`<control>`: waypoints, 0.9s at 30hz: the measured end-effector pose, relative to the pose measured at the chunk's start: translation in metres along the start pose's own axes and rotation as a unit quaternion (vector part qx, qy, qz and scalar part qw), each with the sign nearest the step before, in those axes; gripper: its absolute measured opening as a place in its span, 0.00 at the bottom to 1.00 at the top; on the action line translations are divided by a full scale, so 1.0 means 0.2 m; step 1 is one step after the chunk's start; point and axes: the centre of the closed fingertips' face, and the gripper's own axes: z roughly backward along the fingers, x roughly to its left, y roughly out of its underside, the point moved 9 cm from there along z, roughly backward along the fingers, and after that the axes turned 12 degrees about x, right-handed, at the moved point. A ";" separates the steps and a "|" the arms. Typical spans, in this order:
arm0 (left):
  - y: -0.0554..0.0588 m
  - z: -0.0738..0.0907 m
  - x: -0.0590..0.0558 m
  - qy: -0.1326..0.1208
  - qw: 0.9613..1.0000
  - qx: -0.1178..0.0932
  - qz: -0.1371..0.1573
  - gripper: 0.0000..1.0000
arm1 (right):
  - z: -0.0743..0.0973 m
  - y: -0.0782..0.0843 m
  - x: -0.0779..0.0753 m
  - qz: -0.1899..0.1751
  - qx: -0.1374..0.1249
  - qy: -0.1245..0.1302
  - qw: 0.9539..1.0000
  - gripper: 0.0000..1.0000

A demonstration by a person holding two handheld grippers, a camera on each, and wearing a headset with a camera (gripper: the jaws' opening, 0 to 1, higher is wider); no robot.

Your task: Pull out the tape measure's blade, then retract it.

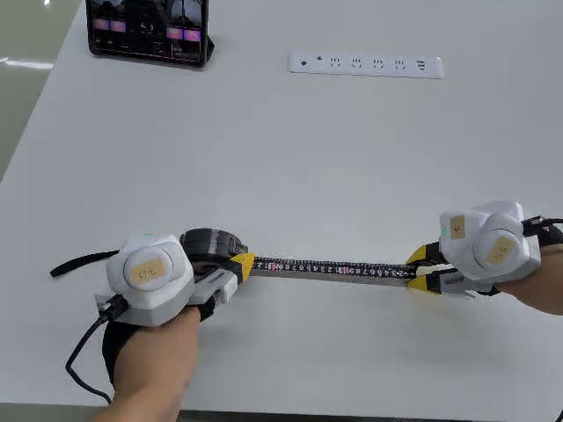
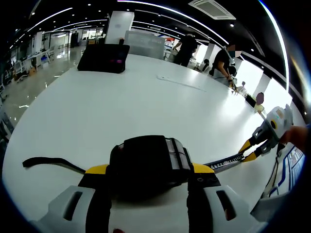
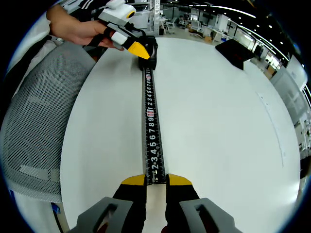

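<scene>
The black tape measure case [image 1: 209, 247] lies on the white table near the front left, held between the yellow-tipped jaws of my left gripper [image 1: 236, 266]. In the left gripper view the case [image 2: 150, 162] sits gripped between the jaws, with its black wrist strap [image 2: 48, 162] trailing left. The black blade [image 1: 330, 266] with white numbers stretches rightward to my right gripper [image 1: 420, 269], which is shut on its end. Seen from the right gripper, the blade [image 3: 152, 131] runs straight from the jaws [image 3: 155, 180] to the case [image 3: 148, 54].
A white power strip [image 1: 366, 64] lies at the back of the table, and a dark tablet [image 1: 148, 31] stands at the back left. A grey mesh chair back [image 3: 41, 126] sits beside the table. People stand in the background [image 2: 224, 60].
</scene>
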 end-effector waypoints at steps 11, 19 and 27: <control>0.00 0.00 0.00 0.003 1.000 -0.001 0.003 0.59 | 0.00 -0.01 0.00 -0.005 -0.005 -0.002 1.000 0.10; 0.00 0.00 0.00 0.006 1.000 0.001 0.005 0.59 | -0.01 -0.03 -0.01 -0.002 -0.008 -0.004 1.000 0.10; 0.00 0.00 0.00 0.008 1.000 0.001 0.007 0.59 | -0.02 -0.06 -0.01 -0.001 -0.009 -0.008 1.000 0.10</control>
